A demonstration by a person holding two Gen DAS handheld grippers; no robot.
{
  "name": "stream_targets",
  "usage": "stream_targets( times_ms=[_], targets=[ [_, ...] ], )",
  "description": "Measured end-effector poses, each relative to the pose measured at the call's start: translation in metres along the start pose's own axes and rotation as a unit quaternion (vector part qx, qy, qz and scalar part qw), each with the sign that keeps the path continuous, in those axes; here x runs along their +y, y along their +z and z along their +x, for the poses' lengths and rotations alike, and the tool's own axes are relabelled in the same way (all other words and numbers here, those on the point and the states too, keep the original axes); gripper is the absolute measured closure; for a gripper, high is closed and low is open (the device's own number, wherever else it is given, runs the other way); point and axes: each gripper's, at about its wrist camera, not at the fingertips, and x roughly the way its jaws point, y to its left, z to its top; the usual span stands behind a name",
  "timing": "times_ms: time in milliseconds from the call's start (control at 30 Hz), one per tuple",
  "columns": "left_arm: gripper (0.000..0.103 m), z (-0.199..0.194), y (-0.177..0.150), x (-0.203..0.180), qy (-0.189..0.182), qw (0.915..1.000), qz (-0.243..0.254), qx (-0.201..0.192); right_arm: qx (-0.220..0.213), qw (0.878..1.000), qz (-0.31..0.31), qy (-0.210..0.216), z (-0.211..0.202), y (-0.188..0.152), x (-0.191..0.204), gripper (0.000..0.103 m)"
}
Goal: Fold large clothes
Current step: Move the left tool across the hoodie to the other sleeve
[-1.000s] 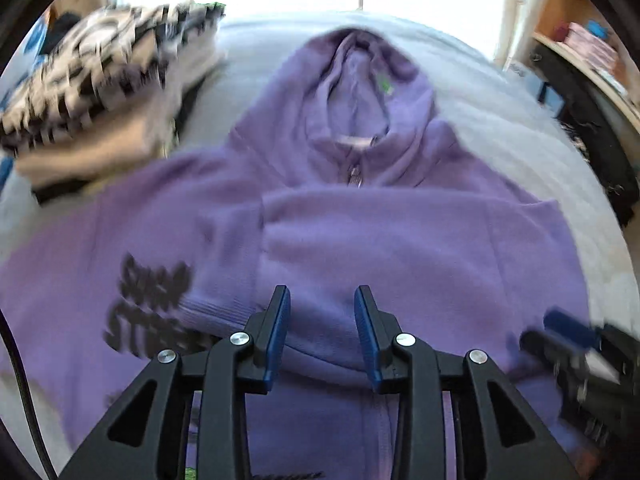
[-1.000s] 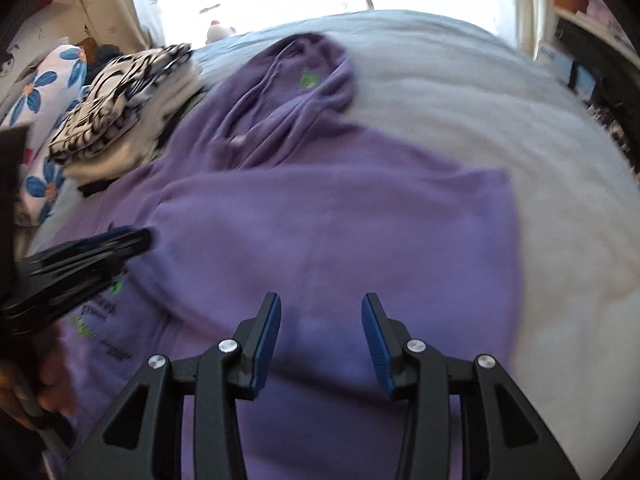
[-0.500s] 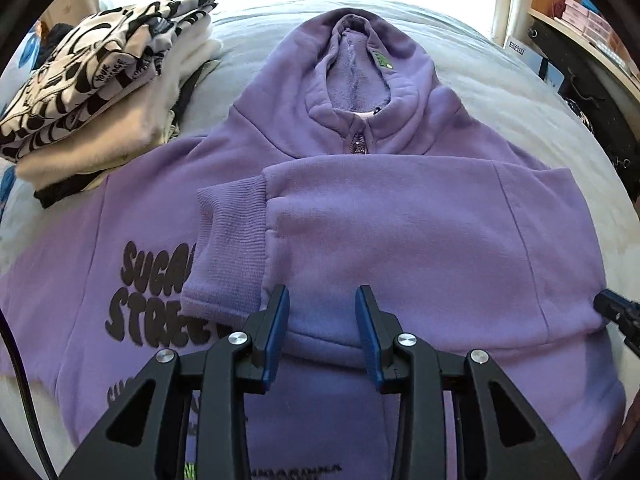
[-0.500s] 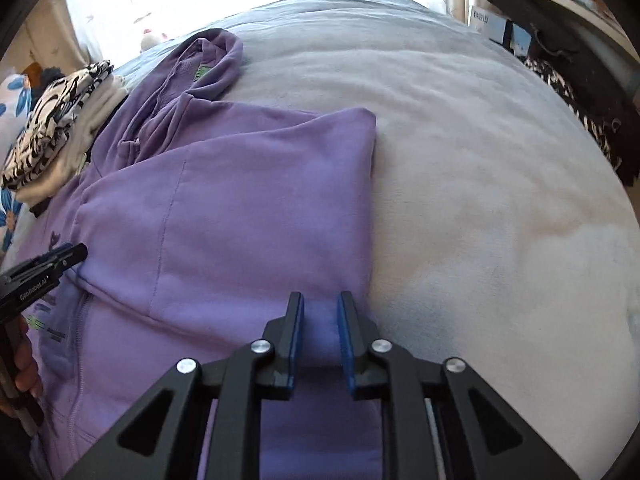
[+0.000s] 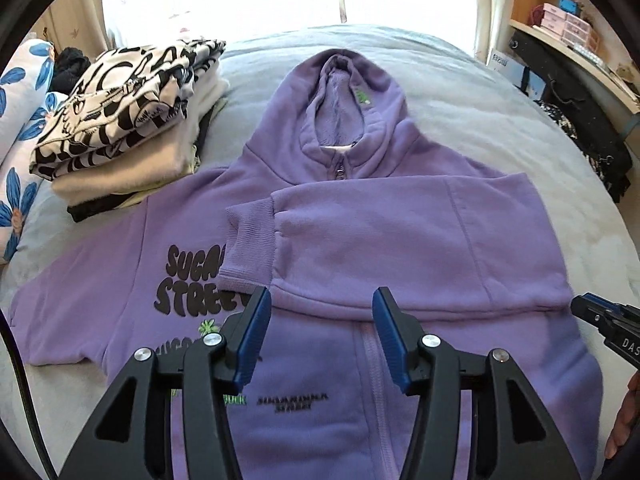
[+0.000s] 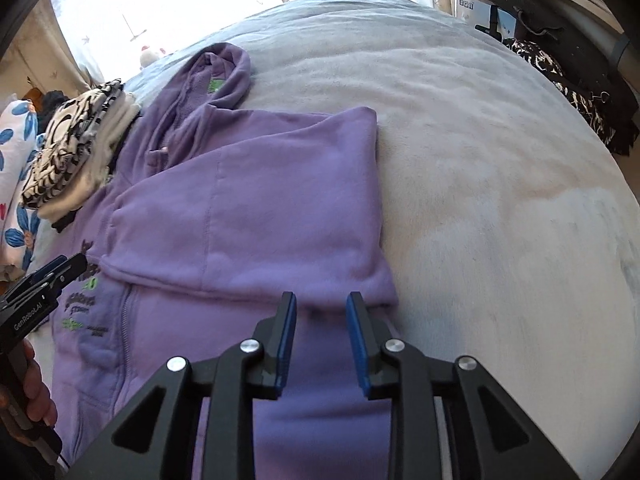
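A purple zip hoodie lies front up on the bed, hood at the far end. One sleeve is folded across the chest, its ribbed cuff beside the black lettering. My left gripper hovers above the folded sleeve's lower edge, jaws opening, nothing between them. In the right wrist view, my right gripper hangs over the hoodie near its right side edge; its jaws are opening and the fabric lies below them, not pinched. Each gripper shows at the edge of the other's view: right gripper, left gripper.
A stack of folded clothes topped by a black-and-white print sits left of the hood. Flowered pillows lie further left. The grey blanket stretches to the right. A dark bag and shelves stand beyond the bed's right edge.
The left gripper pulled back and up from the sleeve, and its jaws widened. The right gripper shifted to the hoodie's right edge, narrowed, then spread a little again.
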Motion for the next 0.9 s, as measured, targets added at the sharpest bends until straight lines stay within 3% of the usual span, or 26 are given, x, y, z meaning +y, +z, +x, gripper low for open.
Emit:
stream_targets(
  times_ms=[533, 900],
  targets=[
    [0.051, -0.072, -0.064, -0.005, -0.009, 0.9999, -0.011, -0.001, -0.002, 1.0, -0.022, 0.012, -0.044, -0.072, 0.033, 0.077],
    [0.047, -0.117, -0.119, 0.061, 0.011, 0.9983, -0.057, 0.003, -0.006, 0.997, -0.077, 0.012, -0.065, -0.114, 0.086, 0.077]
  ],
)
